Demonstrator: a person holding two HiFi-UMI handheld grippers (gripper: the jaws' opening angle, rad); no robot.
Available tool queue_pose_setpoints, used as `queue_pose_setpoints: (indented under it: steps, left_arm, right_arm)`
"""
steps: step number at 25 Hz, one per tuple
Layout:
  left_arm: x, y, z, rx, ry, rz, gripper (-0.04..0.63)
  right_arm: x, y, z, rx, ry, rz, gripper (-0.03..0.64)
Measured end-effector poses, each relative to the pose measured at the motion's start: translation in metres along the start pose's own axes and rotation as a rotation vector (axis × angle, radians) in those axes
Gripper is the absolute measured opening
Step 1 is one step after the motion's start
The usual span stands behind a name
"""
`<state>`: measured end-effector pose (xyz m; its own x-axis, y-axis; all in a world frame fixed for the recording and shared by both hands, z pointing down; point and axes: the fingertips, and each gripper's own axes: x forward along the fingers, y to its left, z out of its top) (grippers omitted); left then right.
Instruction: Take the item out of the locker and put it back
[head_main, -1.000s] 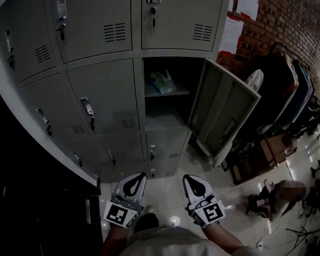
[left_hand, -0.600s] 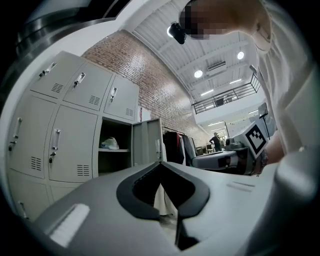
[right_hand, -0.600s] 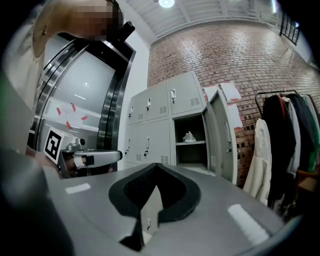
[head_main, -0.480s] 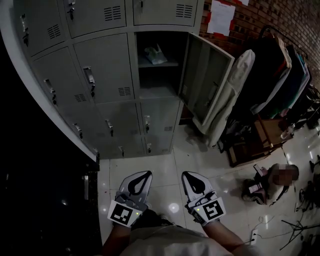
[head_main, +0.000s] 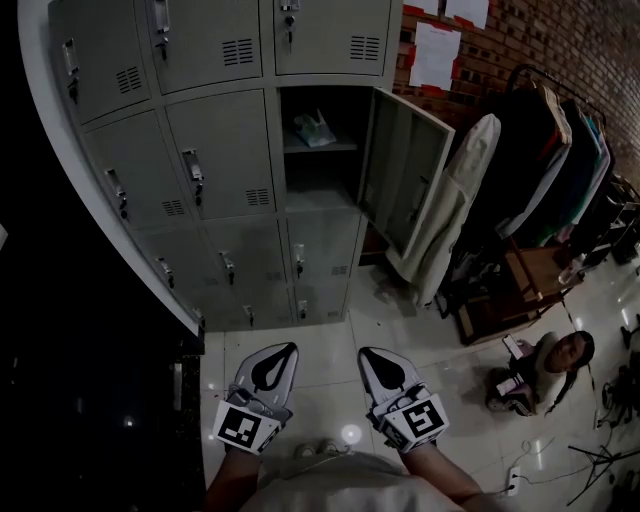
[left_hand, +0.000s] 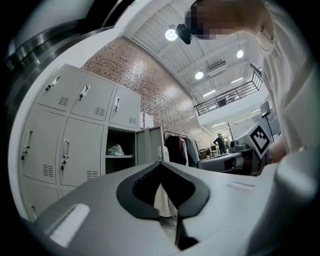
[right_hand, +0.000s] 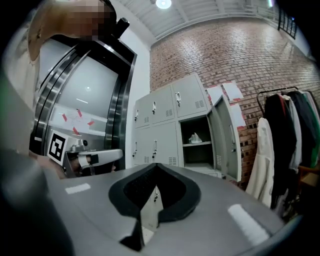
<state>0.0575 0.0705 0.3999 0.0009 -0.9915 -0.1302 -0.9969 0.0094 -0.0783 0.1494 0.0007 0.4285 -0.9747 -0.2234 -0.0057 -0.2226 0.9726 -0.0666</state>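
Observation:
The grey locker block stands ahead, and one middle compartment is open, its door swung out to the right. On that compartment's shelf lies a pale crumpled item, which shows small in the left gripper view and in the right gripper view. Both grippers hang low in front of my body, far from the locker. The left gripper is shut and holds nothing. My right gripper is shut and empty as well.
A clothes rack with dark garments and a white coat stands right of the open door. A person sits on the tiled floor at the right, among cables. A dark glossy panel fills the left. Papers hang on the brick wall.
The lockers have drawn away and now sit higher in the head view, with more floor showing. Both grippers stay low, side by side and shut. The item has not moved.

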Motion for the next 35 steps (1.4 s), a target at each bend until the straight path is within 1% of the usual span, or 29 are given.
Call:
queue_pose_setpoints:
  steps: [5, 7, 10, 11, 17, 21, 29, 35]
  left_arm:
    - [-0.009, 0.003, 0.008, 0.008, -0.005, 0.0, -0.021]
    - [-0.011, 0.003, 0.009, 0.006, -0.005, -0.001, -0.021]
    - [-0.014, 0.005, 0.01, 0.003, -0.011, 0.0, -0.021]
    - [-0.015, 0.006, 0.011, 0.002, -0.014, -0.001, -0.021]
    - [-0.015, 0.009, 0.009, 0.0, -0.01, -0.014, -0.021]
    - [-0.015, 0.016, 0.006, -0.006, -0.005, -0.007, -0.021]
    - [-0.012, 0.023, 0.004, 0.006, -0.008, -0.01, -0.021]
    - [-0.01, 0.025, 0.002, 0.0, -0.002, -0.007, -0.021]
  right_arm:
    - [0.006, 0.011, 0.009, -0.027, -0.034, 0.026, -0.002]
    - [0.006, 0.018, 0.014, -0.074, -0.038, 0.034, -0.002]
    - [0.007, 0.029, 0.017, -0.178, -0.032, 0.052, -0.002]
    - [0.008, 0.032, 0.018, -0.189, -0.031, 0.057, -0.002]
    - [0.013, 0.031, 0.016, -0.156, -0.024, 0.062, -0.001]
    - [0.016, 0.027, 0.014, -0.164, -0.012, 0.058, -0.002]
    - [0.027, 0.025, 0.019, -0.176, -0.019, 0.049, -0.002]
    - [0.032, 0.024, 0.02, -0.176, -0.022, 0.055, -0.002]
